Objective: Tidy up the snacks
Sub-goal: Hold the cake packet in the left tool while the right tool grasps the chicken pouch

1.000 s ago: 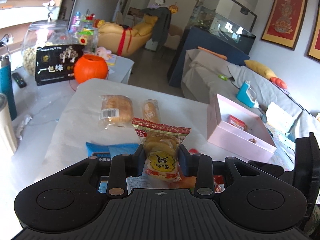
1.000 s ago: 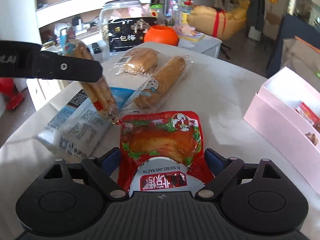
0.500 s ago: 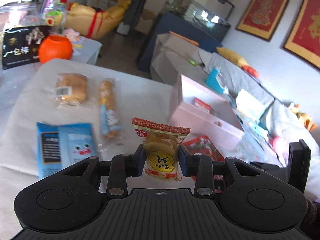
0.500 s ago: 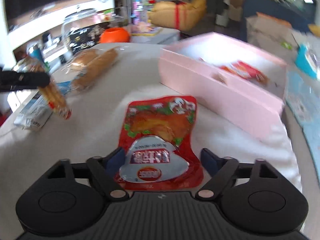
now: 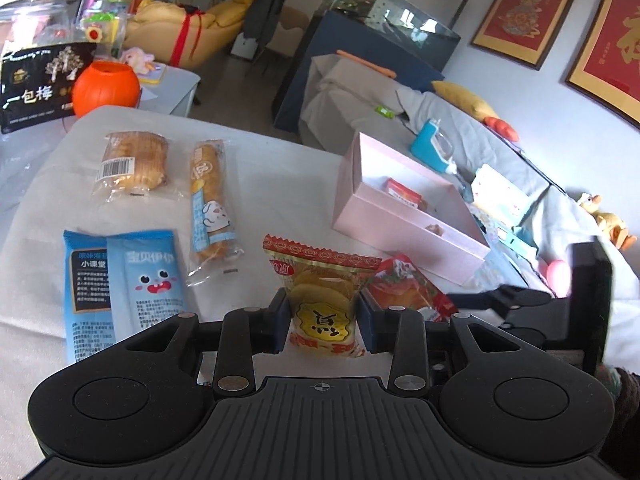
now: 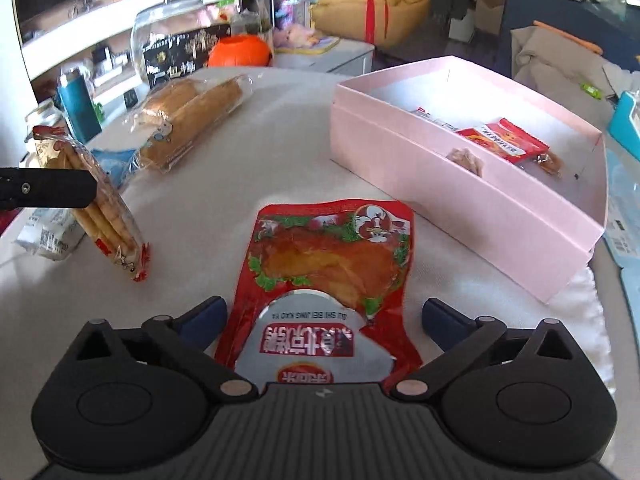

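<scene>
Snacks lie across the white table (image 5: 280, 168): the left gripper (image 5: 322, 320) pinches a yellow cracker packet (image 5: 322, 300) upright; the right gripper (image 6: 322, 320), jaws just opened wide, straddles a red pouch (image 6: 328, 256) lying unpressed beside the pink box (image 6: 460, 184).

On the table (image 5: 280, 172), the open box (image 5: 404, 236) sits to the right with small snacks inside, two bread packs (image 5: 134, 160) lie far left, and a flat pouch (image 6: 332, 264) lies before the box.
</scene>
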